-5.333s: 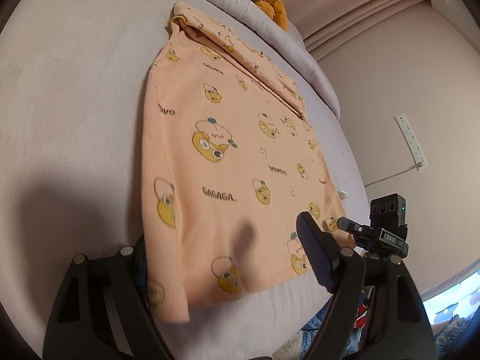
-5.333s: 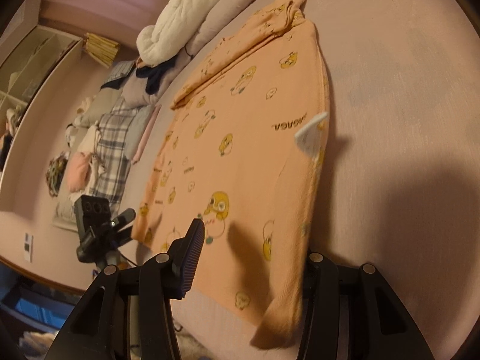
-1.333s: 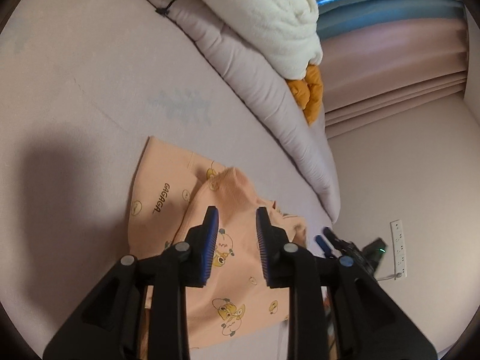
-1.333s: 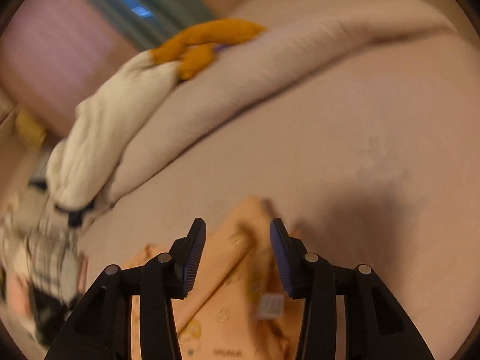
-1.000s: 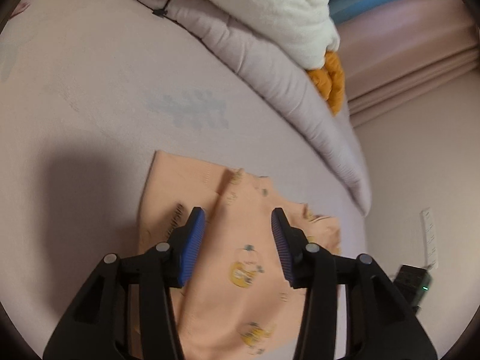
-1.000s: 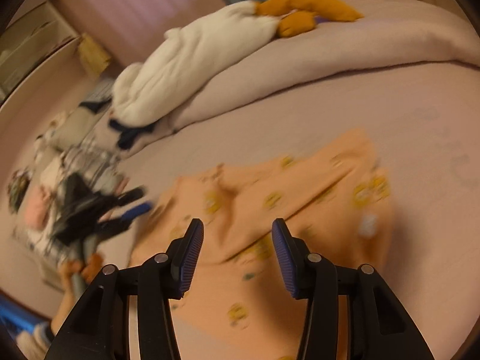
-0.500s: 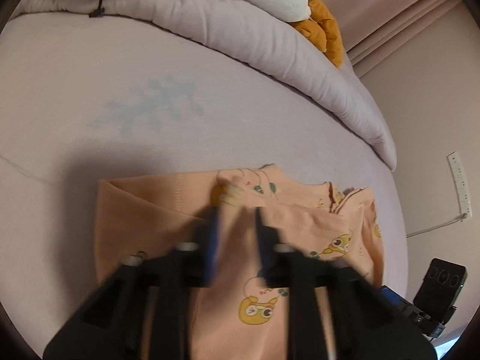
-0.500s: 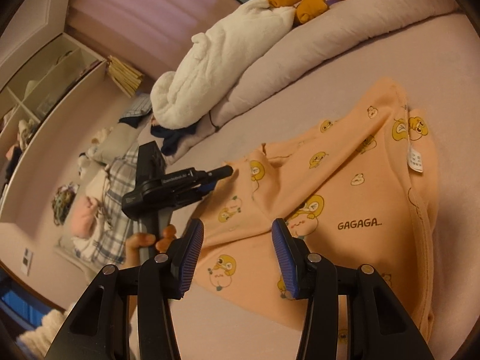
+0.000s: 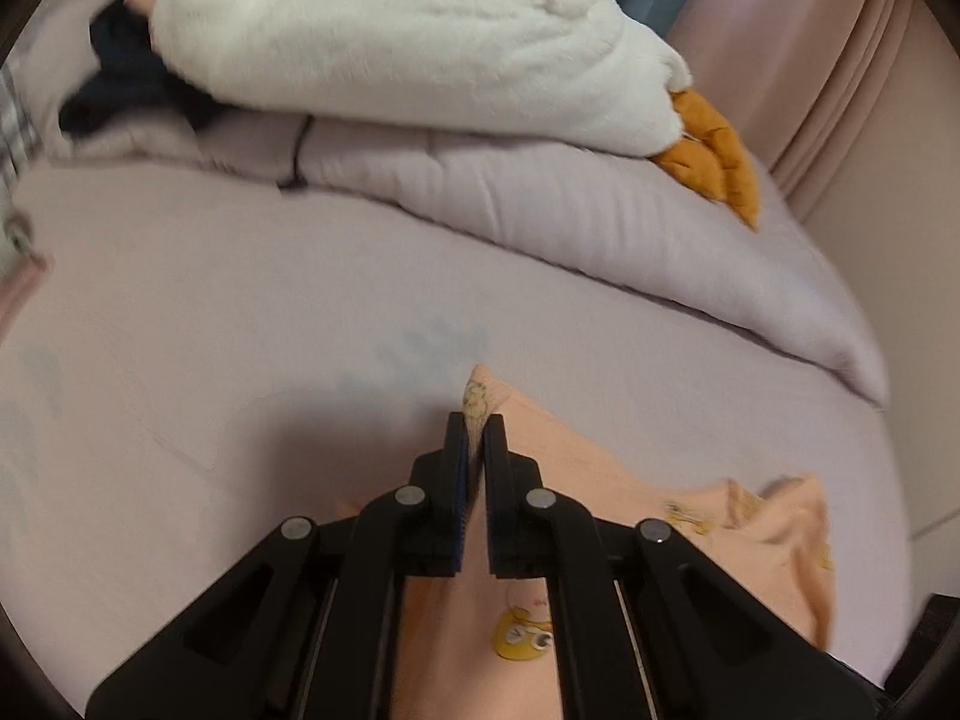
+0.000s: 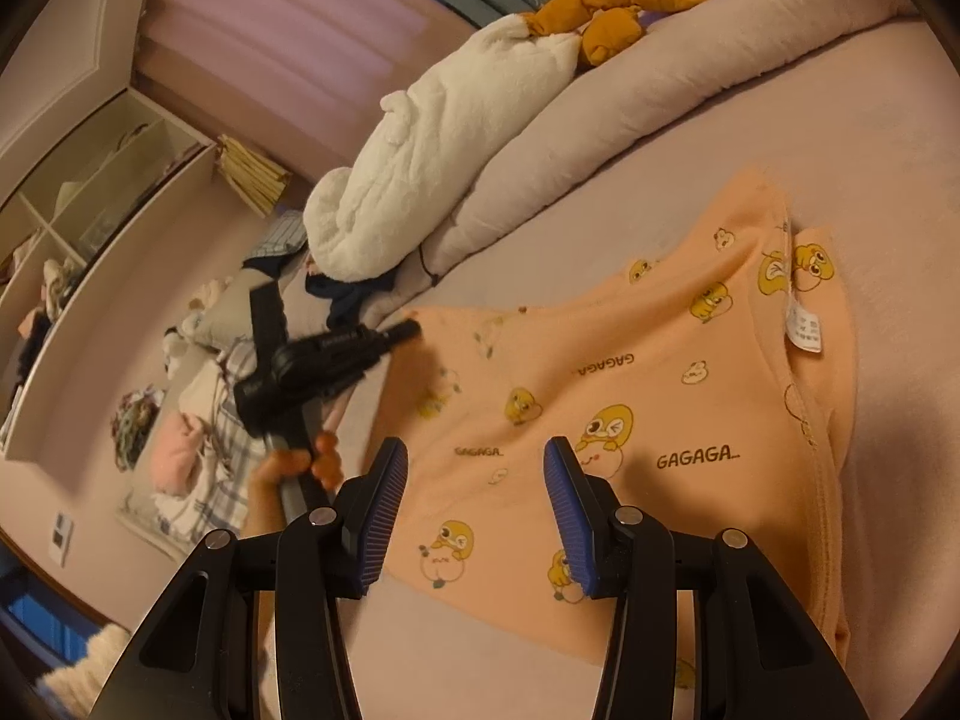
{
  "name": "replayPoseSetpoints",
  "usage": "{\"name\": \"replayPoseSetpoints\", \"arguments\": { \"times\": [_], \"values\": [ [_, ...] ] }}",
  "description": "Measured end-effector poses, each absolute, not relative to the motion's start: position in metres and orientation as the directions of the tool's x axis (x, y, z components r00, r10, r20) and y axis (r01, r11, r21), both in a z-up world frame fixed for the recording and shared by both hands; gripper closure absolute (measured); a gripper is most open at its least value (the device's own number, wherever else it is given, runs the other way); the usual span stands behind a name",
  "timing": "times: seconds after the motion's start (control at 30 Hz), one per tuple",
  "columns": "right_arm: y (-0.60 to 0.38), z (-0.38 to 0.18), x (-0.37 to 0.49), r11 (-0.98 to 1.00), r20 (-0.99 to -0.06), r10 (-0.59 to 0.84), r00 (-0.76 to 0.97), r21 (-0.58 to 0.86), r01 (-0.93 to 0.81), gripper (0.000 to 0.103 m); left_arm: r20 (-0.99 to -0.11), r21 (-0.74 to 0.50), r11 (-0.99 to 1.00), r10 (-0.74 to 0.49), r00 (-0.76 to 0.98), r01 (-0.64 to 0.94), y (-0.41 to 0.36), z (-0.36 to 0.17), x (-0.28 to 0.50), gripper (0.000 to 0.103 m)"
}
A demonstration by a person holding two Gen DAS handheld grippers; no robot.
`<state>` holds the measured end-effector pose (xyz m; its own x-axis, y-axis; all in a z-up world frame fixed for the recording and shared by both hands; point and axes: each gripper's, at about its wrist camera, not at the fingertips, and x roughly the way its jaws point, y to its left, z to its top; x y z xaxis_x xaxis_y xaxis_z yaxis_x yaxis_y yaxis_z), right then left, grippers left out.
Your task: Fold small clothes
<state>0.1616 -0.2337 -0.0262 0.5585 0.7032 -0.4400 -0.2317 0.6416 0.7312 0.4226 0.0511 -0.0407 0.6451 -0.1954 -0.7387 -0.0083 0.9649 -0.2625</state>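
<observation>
A small peach shirt (image 10: 660,396) printed with yellow cartoon chicks and "GAGAGA" lies folded over on the lilac bed sheet (image 10: 888,180). In the left wrist view my left gripper (image 9: 474,420) is shut on a corner of the shirt (image 9: 648,522) and the cloth edge sticks out past the fingertips. The right wrist view shows that left gripper (image 10: 411,330) pinching the shirt's far left corner. My right gripper (image 10: 474,468) is open and empty, hovering above the shirt's near part. A white care label (image 10: 804,330) shows on the shirt at the right.
A rolled lilac duvet (image 9: 600,222) with a white plush goose (image 9: 420,36) on it lies along the far side of the bed. Piled clothes (image 10: 198,450) and shelves (image 10: 72,210) stand to the left. A curtain (image 9: 840,60) hangs at the back right.
My left gripper has closed on the shirt's corner; half a second ago it was open over it. My right gripper stays open and has drawn back slightly from the shirt.
</observation>
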Motion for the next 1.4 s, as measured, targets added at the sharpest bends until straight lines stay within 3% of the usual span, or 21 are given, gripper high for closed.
{"name": "replayPoseSetpoints", "arguments": {
  "times": [0.3,0.4,0.63,0.83,1.03,1.07,1.1,1.17,1.33,1.4],
  "values": [
    [-0.245,-0.035,0.162,0.7,-0.491,0.635,0.597,0.692,-0.175,0.055,-0.831,-0.086,0.979,0.031,0.555,-0.184,0.082,-0.074,0.429,0.093],
    [-0.256,-0.029,0.16,0.732,-0.5,0.582,0.641,0.666,-0.146,0.055,-0.823,-0.084,0.971,0.061,0.565,-0.226,0.101,-0.068,0.421,0.081],
    [-0.291,-0.005,0.2,0.873,-0.569,0.331,0.752,0.487,-0.016,0.055,-0.784,-0.275,0.961,-0.206,0.586,-0.03,0.093,-0.049,0.379,0.081],
    [-0.289,-0.013,0.267,0.953,-0.695,0.234,0.68,0.303,-0.019,0.055,-0.805,-0.305,0.941,-0.336,0.488,0.145,0.048,-0.069,0.337,0.081],
    [-0.284,-0.032,0.292,0.943,-0.762,0.314,0.567,0.321,-0.09,0.055,-0.82,-0.308,0.931,-0.365,0.44,0.198,0.04,-0.087,0.314,0.08],
    [-0.28,-0.034,0.292,0.944,-0.771,0.315,0.553,0.314,-0.1,0.059,-0.819,-0.323,0.926,-0.376,0.433,0.193,0.043,-0.088,0.315,0.08],
    [-0.276,-0.034,0.291,0.942,-0.775,0.324,0.542,0.315,-0.113,0.077,-0.817,-0.341,0.922,-0.388,0.427,0.183,0.046,-0.089,0.315,0.081],
    [-0.268,-0.029,0.288,0.951,-0.774,0.305,0.555,0.278,-0.135,0.097,-0.812,-0.363,0.916,-0.401,0.424,0.169,0.05,-0.091,0.312,0.081],
    [-0.268,0.017,0.255,0.953,-0.623,0.295,0.724,0.243,-0.18,0.098,-0.81,-0.358,0.918,-0.397,0.431,0.173,0.048,-0.092,0.306,0.08],
    [-0.272,0.013,0.26,0.972,-0.651,0.225,0.725,0.199,-0.123,0.098,-0.807,-0.372,0.914,-0.405,0.431,0.162,0.051,-0.094,0.306,0.08]
  ]
}}
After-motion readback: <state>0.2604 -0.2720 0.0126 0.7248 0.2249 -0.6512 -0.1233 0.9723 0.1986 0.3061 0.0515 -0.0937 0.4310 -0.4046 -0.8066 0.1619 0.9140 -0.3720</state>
